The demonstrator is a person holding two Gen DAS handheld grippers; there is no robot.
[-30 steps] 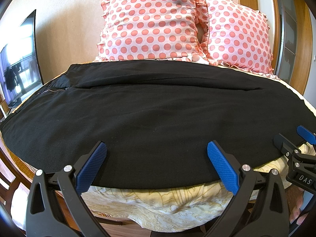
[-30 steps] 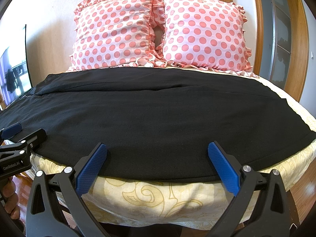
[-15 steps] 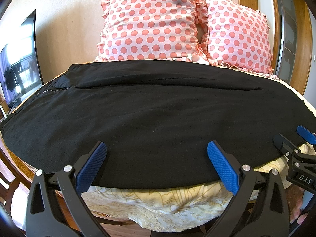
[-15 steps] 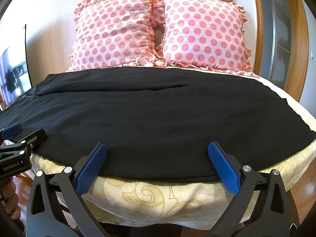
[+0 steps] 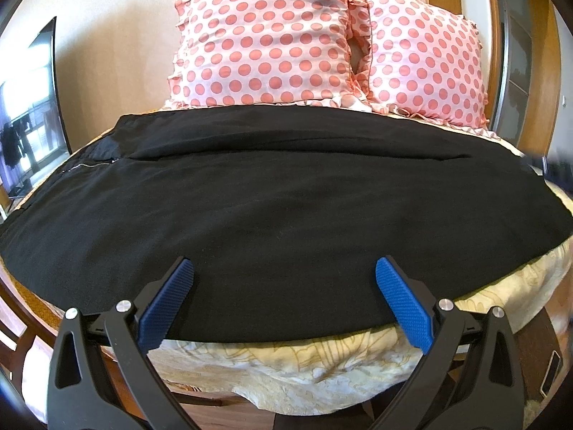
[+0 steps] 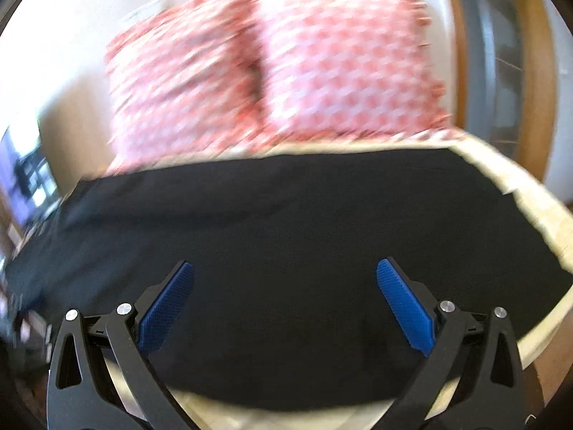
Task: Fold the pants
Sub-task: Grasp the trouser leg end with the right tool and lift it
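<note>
Black pants (image 5: 286,208) lie spread flat across the bed, waistband and zipper (image 5: 89,166) at the left, legs running right. My left gripper (image 5: 284,279) is open and empty, its blue pads over the pants' near edge. My right gripper (image 6: 284,283) is open and empty, above the pants (image 6: 286,243) near their right end; this view is motion-blurred. In the left wrist view the right gripper shows as a dark blur (image 5: 555,172) at the right edge.
Two pink polka-dot pillows (image 5: 272,36) (image 5: 426,64) stand against the wall behind the pants. A yellow patterned bedspread (image 5: 322,365) hangs over the bed's near edge. A TV screen (image 5: 28,114) is at the left, a wooden door frame (image 5: 537,71) at the right.
My right gripper has moved up, forward and to the right over the pants, blurring its view. My left gripper has barely moved.
</note>
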